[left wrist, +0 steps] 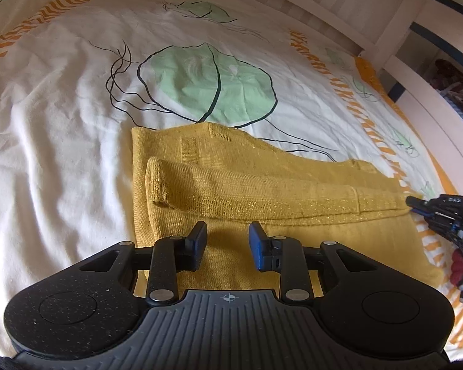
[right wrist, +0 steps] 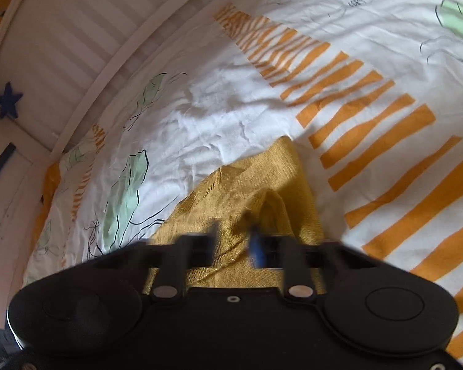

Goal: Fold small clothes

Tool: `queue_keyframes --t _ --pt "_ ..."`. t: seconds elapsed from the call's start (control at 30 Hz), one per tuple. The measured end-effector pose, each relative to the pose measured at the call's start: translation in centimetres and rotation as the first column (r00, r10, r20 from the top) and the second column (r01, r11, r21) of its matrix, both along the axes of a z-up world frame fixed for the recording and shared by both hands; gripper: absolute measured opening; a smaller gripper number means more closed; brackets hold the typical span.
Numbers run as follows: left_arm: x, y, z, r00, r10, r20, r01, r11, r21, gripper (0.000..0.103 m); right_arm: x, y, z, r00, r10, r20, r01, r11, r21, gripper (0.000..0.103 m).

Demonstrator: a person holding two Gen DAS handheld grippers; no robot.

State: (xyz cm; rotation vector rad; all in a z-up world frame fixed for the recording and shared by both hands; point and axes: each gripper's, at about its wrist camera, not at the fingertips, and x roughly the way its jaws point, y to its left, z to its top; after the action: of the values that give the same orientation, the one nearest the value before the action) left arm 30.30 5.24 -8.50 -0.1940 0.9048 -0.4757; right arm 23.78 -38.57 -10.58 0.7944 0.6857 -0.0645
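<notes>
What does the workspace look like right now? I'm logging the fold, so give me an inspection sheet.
Surface: bedspread, white with green shapes and orange stripes, wrinkled.
Job's things: mustard knit garment, partly folded, one sleeve laid across it.
Clutter: nothing seen.
Grippers: left gripper open above the garment's near edge, nothing between its fingers; right gripper blurred, a raised fold of knit between its fingers.
Cables: dark bundle at the right gripper.
Surroundings: white bed frame; blue star.

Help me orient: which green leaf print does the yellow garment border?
The largest, dark-outlined leaf print just beyond the yellow garment; the smaller ones sit apart from it.
</notes>
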Motion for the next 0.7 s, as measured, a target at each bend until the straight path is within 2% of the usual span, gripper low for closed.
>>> queue_keyframes --t 0.13,0.23,0.33,0.4,0.43,0.47,0.53,0.57,0.7 --pt "0.2 0.1 -0.1 1.000 0.005 -0.007 -0.005 1.000 -0.007 0.029 1.7 -0.6 0.5 0.998 -0.057 0.016 0.056 0.997 0.047 0.011" --pt "0.4 0.1 -0.1 1.000 0.010 -0.007 -0.010 1.000 -0.008 0.029 3.4 -1.3 0.5 0.996 -0.090 0.008 0.090 0.995 0.049 0.012" --pt "0.5 0.2 -0.2 1.000 0.020 -0.009 -0.020 1.000 -0.003 0.029 4.1 -1.4 0.3 0.994 -0.108 -0.010 0.108 0.994 0.022 0.018" --pt "0.7 0.4 -0.3 0.999 0.030 -0.015 -0.030 1.000 -0.005 0.029 3.7 -1.1 0.7 0.994 -0.110 0.006 0.110 0.994 -0.024 0.019" --pt "0.8 0.4 -0.4 0.999 0.034 -0.019 -0.034 0.999 -0.006 0.029 3.4 -0.9 1.0 0.994 -0.106 0.015 0.107 0.993 -0.045 0.025" --pt "0.8 0.5 -0.4 0.999 0.038 -0.022 -0.038 0.999 -0.008 0.029 3.0 -0.6 1.3 0.995 -0.102 0.019 0.104 0.992 -0.074 0.036" --pt "0.9 0.6 -0.6 0.999 0.045 -0.030 -0.046 0.999 -0.013 0.029 2.3 0.7 2.4 0.998 -0.058 0.027 0.061 0.985 -0.161 0.044" --pt "0.9 0.7 -0.6 0.998 0.049 -0.034 -0.050 0.999 -0.017 0.029 1.9 1.6 2.9 0.999 -0.021 0.029 0.027 0.978 -0.207 0.044" --pt "0.9 0.9 -0.6 0.997 0.065 -0.037 -0.066 0.997 -0.028 0.029 0.7 7.1 4.6 0.985 0.169 0.020 -0.146 0.901 -0.409 0.046"
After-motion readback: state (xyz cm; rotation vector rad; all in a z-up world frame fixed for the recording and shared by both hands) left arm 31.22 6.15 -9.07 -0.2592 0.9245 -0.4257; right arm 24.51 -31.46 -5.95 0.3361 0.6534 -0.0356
